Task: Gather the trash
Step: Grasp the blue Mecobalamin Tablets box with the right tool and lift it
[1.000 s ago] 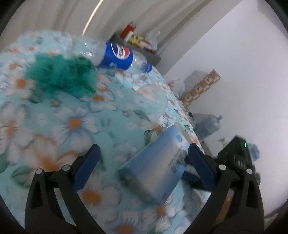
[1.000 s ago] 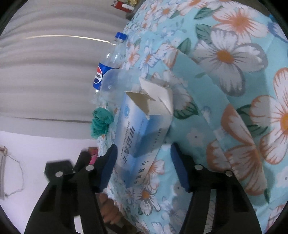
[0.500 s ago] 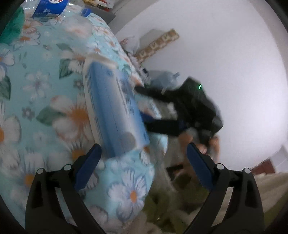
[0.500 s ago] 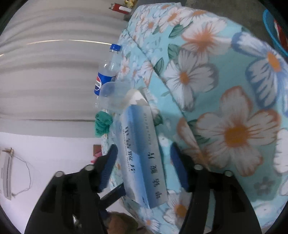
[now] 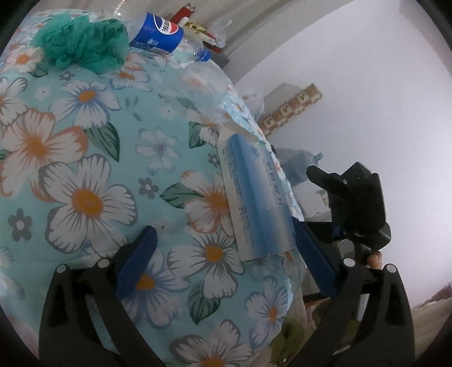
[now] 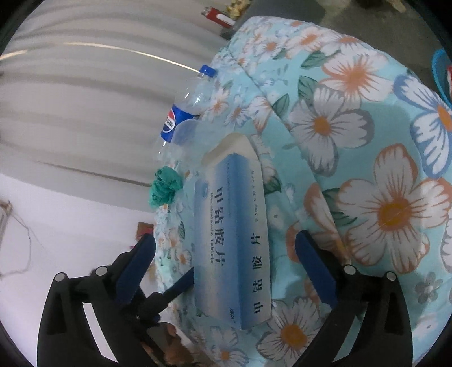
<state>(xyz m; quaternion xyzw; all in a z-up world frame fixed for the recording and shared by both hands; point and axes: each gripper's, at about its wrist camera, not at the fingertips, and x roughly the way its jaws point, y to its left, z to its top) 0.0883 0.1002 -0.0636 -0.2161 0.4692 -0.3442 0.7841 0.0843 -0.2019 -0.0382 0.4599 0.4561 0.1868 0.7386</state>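
A blue-and-white medicine box (image 6: 231,240) lies on the floral bedspread (image 6: 353,127) with its far flap open. It sits between the fingers of my right gripper (image 6: 227,265), whose jaws are opening; the pads stand clear of it. In the left wrist view the same box (image 5: 254,197) has its near end between the wide-open fingers of my left gripper (image 5: 226,262), close to the right finger. Farther back lie a Pepsi bottle (image 5: 158,31), a crumpled green wad (image 5: 82,45) and a clear plastic cup (image 5: 203,82).
The bed's edge drops off just right of the box (image 5: 296,254). Beyond it stand a water jug (image 5: 299,163) and a patterned carton (image 5: 291,110). A shelf with red items (image 6: 217,15) is at the back. A blue basin (image 6: 440,73) is on the floor.
The right jaws have spread wide and let go of the box, which now lies flat on the bedspread. The left gripper has swung back over the bed, its fingers around the box's near end.
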